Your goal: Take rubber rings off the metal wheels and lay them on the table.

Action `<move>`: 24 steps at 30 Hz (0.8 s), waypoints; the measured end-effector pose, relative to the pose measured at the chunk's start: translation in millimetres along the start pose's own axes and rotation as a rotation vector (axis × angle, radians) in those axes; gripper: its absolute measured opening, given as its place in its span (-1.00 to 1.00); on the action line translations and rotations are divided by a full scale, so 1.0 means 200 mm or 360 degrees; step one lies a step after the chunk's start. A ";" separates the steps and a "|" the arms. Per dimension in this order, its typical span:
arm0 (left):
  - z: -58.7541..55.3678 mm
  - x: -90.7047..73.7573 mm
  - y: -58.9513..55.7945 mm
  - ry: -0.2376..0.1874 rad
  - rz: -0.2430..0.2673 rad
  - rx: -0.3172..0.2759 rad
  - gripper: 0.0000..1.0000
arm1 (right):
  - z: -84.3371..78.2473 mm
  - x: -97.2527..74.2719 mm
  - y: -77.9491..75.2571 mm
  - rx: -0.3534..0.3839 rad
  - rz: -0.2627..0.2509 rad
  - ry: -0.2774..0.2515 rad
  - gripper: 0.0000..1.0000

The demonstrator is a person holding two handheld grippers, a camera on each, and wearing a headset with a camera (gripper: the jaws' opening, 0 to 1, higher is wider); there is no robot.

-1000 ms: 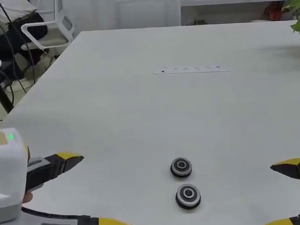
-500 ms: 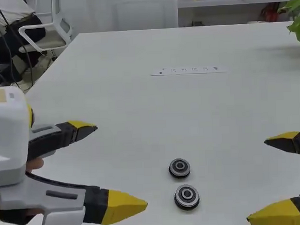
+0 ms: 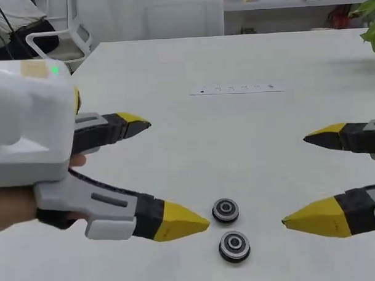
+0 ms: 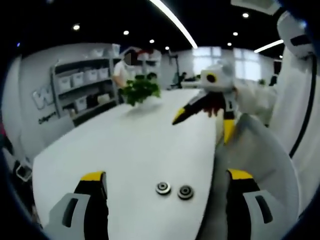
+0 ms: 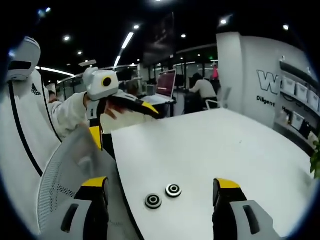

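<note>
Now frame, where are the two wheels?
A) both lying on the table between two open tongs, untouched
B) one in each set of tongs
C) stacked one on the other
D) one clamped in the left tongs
A: the far wheel and the near wheel lie flat on the table, with the left tongs and the right tongs spread open on either side, touching neither.

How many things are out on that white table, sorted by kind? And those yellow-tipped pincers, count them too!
Metal wheels: 2
Yellow-tipped pincers: 2, the left gripper and the right gripper, both open and held above the table
Socket strip set into the tabletop: 1
Total: 5
</note>
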State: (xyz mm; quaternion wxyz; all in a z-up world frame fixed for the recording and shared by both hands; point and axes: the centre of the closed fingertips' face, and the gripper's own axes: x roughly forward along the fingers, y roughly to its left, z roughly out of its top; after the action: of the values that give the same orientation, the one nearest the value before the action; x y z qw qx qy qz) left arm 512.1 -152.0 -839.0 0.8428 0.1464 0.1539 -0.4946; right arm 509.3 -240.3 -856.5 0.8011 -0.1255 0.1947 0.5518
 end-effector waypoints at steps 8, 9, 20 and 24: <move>0.12 0.09 0.07 -0.0093 -0.0023 0.0062 0.95 | 0.08 0.11 -0.04 -0.0074 0.0061 -0.0033 0.56; 0.12 0.10 0.07 -0.0102 -0.0027 0.0067 0.94 | 0.09 0.13 -0.04 -0.0079 0.0072 -0.0044 0.55; 0.01 0.24 0.12 -0.0188 0.0015 0.0072 0.80 | 0.02 0.29 -0.06 0.0001 0.0205 -0.0135 0.35; -0.03 0.28 0.09 -0.0251 -0.0009 0.0068 0.62 | -0.05 0.32 -0.06 0.0012 0.0229 -0.0131 0.23</move>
State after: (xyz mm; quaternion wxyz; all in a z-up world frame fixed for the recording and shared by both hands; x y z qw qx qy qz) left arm 554.3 -185.6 -864.8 0.8475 0.1247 0.0769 -0.5101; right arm 538.3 -194.9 -893.4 0.7673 -0.0853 0.1721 0.6119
